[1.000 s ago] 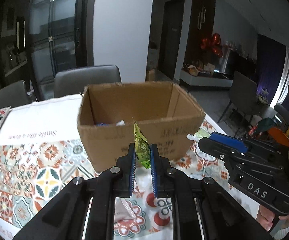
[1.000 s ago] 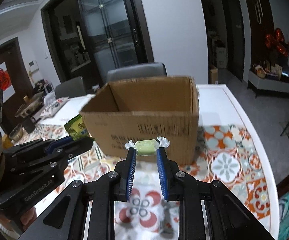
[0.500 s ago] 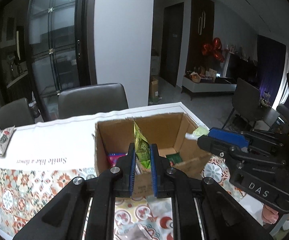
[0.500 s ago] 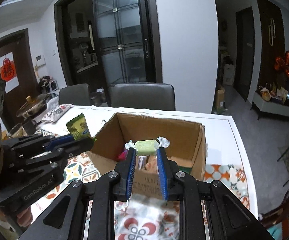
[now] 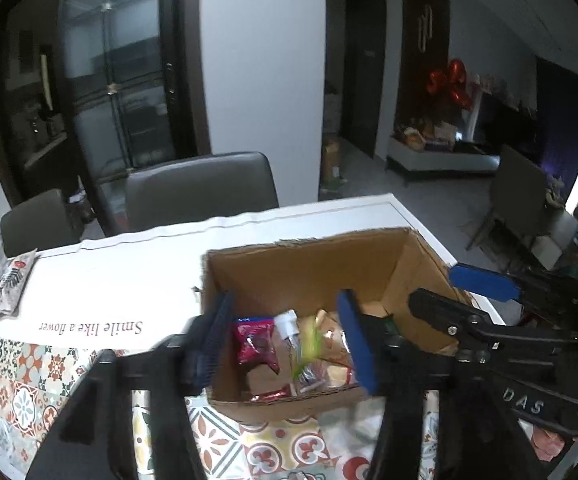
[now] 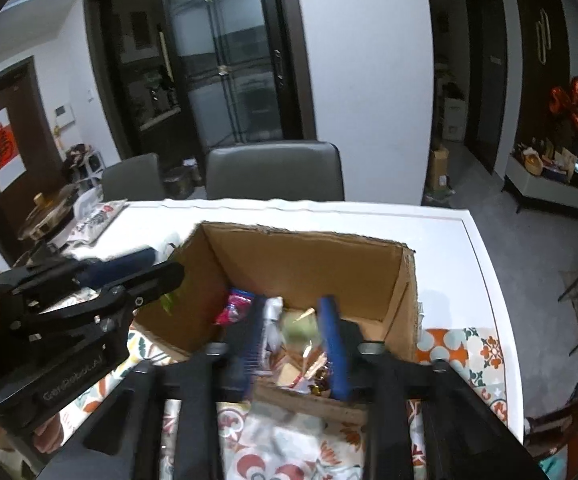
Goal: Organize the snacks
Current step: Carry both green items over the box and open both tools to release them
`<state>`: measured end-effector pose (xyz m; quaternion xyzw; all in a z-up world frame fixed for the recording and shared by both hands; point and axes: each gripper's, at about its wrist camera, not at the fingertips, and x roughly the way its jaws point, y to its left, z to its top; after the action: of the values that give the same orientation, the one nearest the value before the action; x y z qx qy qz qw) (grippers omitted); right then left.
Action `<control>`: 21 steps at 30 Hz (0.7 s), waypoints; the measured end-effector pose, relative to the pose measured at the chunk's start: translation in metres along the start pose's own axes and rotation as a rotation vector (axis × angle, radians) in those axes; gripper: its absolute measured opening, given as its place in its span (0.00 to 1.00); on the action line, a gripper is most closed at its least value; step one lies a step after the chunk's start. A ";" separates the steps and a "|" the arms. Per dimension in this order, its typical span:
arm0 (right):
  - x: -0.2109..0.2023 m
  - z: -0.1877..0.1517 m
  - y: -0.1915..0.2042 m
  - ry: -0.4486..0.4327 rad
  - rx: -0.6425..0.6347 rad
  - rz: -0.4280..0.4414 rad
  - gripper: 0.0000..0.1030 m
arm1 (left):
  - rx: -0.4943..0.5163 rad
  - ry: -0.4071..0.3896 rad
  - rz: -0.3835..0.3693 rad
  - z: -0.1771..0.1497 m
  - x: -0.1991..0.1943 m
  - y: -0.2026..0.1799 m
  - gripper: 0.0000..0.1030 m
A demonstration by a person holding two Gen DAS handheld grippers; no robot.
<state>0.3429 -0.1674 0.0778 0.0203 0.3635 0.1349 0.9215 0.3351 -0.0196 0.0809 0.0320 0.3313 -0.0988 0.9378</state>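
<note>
- White table (image 5: 129,264) with a patterned tile-print cloth on the near part: carries the landmark, an open brown cardboard box (image 5: 313,268), near the table's right edge.
- Box: flaps gone, torn top rim, plain walls. All snacks I can see on this side sit inside it.
- Left gripper (image 5: 285,340): black, blue pads, jaws spread wide, holding nothing, poised above the box's near wall.
- Right gripper (image 6: 295,338): same build, jaws also apart and empty, above the box's near-right part.
- Contents: magenta foil packet (image 5: 255,338) at the box's left side, pale green wrapped candy (image 6: 299,326) mid-box and blurred, plus mixed clear and brown wrappers; small, can't tell more.
- Progress, my read: this drop is done. Left over: one white printed snack bag (image 5: 9,284) well left of the box, at the table edge.
</note>
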 end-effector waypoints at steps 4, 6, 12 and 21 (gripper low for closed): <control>-0.007 -0.010 0.000 -0.010 0.013 -0.029 0.48 | -0.007 -0.026 0.007 -0.012 -0.017 0.005 0.53; -0.015 -0.016 0.004 -0.027 0.009 -0.034 0.48 | -0.007 -0.035 0.015 -0.018 -0.025 0.007 0.54; -0.042 -0.040 0.027 -0.091 -0.025 -0.038 0.55 | -0.021 -0.050 -0.004 -0.043 -0.053 0.012 0.55; -0.060 -0.077 0.047 -0.116 -0.023 -0.026 0.58 | -0.049 -0.031 -0.020 -0.083 -0.076 0.017 0.55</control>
<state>0.2380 -0.1426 0.0672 0.0129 0.3081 0.1255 0.9429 0.2294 0.0198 0.0638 0.0041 0.3195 -0.1003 0.9423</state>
